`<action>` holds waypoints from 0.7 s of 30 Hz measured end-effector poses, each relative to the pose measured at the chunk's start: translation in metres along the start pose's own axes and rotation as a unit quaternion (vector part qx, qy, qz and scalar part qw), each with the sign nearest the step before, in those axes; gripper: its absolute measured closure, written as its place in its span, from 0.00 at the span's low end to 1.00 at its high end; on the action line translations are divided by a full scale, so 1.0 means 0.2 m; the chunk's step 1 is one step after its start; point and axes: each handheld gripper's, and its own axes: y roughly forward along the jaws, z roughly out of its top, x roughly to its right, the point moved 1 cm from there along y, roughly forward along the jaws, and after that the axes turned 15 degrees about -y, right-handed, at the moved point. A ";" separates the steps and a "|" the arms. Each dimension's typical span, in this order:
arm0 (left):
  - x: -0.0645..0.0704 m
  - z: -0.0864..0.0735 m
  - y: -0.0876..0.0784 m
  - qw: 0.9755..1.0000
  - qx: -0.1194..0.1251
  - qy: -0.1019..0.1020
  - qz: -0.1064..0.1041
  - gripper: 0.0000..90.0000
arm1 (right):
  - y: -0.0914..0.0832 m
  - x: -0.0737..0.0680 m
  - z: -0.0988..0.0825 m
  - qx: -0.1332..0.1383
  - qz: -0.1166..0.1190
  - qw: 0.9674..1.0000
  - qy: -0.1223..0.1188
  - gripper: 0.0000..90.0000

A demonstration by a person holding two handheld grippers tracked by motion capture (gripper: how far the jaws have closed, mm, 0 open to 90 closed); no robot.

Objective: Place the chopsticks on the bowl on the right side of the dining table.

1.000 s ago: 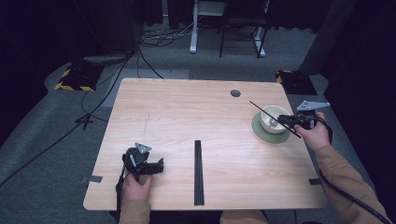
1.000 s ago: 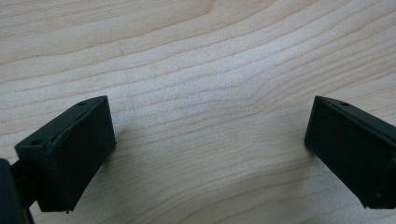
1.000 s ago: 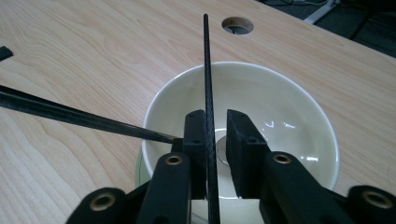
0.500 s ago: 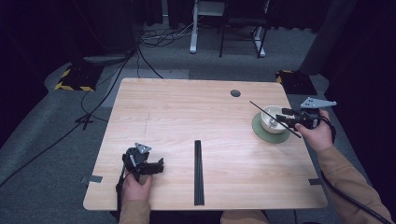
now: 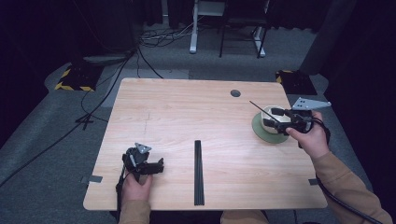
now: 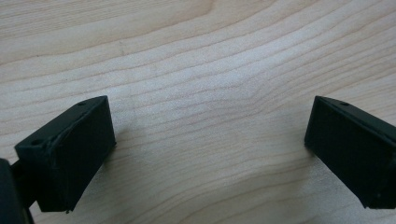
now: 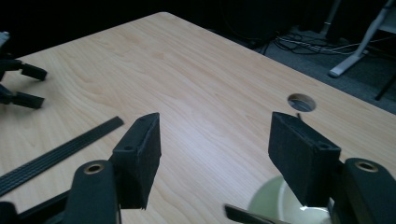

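A white bowl (image 5: pixel 267 117) sits on a green plate (image 5: pixel 261 131) at the table's right side. A thin black stick (image 5: pixel 259 109) leans in the bowl, its tip pointing back and left; its near end (image 7: pixel 243 215) shows beside the bowl (image 7: pixel 280 205). My right gripper (image 5: pixel 275 118) hovers over the bowl's right edge; its jaws have just been opening and stand open (image 7: pixel 219 158) with nothing between them. A long black bundle of sticks (image 5: pixel 198 172) lies mid-table near the front. My left gripper (image 5: pixel 148 166) rests at the front left, open (image 6: pixel 210 149) over bare wood.
A round cable hole (image 5: pixel 235 93) sits in the tabletop behind the bowl. The left gripper (image 7: pixel 18 84) shows far off across the wood. Cables, desk legs and a yellow-black striped block (image 5: pixel 72 79) lie on the floor beyond the table.
The right gripper let go of the black stick, opened its jaws, and drew up and to the right. The stick stayed leaning in the bowl. The left gripper has not moved.
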 end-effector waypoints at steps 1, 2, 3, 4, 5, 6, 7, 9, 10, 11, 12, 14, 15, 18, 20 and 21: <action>0.00 0.00 0.00 1.000 0.000 0.000 0.000 0.02 | 0.00 0.00 0.00 0.000 0.000 1.000 0.000 0.39; 0.00 0.00 0.00 1.000 0.000 0.000 0.000 0.02 | 0.01 -0.04 0.03 0.001 0.001 1.000 -0.005 0.39; 0.00 0.00 0.00 1.000 0.000 0.000 0.000 0.02 | 0.01 -0.05 0.04 0.000 0.004 1.000 -0.007 0.39; 0.00 0.00 0.00 1.000 0.000 0.000 0.000 0.02 | 0.01 -0.07 0.05 0.000 0.010 1.000 -0.005 0.39; 0.00 0.00 0.00 1.000 0.000 0.000 0.000 0.02 | 0.01 -0.08 0.06 0.002 0.012 1.000 -0.007 0.39; 0.00 0.00 0.00 1.000 0.000 0.000 0.000 0.02 | 0.02 -0.10 0.06 0.001 0.015 1.000 -0.010 0.39; 0.00 0.00 0.00 1.000 0.000 0.000 0.000 0.02 | 0.02 -0.11 0.07 0.000 0.018 1.000 -0.010 0.39; 0.00 0.00 0.00 1.000 0.001 0.000 0.000 0.02 | 0.03 -0.14 0.08 -0.005 0.024 1.000 -0.011 0.39; 0.00 0.00 0.00 1.000 0.000 0.000 0.000 0.02 | 0.03 -0.16 0.09 -0.010 0.026 1.000 -0.012 0.39; 0.00 0.00 0.00 1.000 0.000 0.000 0.000 0.02 | 0.04 -0.17 0.09 -0.014 0.029 0.999 -0.014 0.39; 0.00 0.00 0.00 1.000 0.000 0.000 0.000 0.02 | 0.05 -0.19 0.09 -0.017 0.030 0.999 -0.016 0.40; 0.00 0.00 0.00 1.000 0.000 0.000 0.000 0.02 | 0.06 -0.22 0.10 -0.016 0.035 0.999 -0.018 0.40; 0.00 0.00 0.00 1.000 0.000 0.000 0.000 0.02 | 0.06 -0.22 0.10 -0.016 0.035 0.999 -0.018 0.40; 0.00 0.00 0.00 1.000 0.000 0.000 0.000 0.02 | 0.09 -0.27 0.11 -0.015 0.045 0.999 -0.015 0.40; 0.00 0.00 0.00 1.000 0.000 0.000 0.000 0.02 | 0.11 -0.30 0.11 -0.017 0.054 0.998 -0.019 0.40; 0.00 0.00 0.00 1.000 0.000 0.000 0.000 0.02 | 0.13 -0.32 0.11 -0.017 0.059 0.998 -0.020 0.41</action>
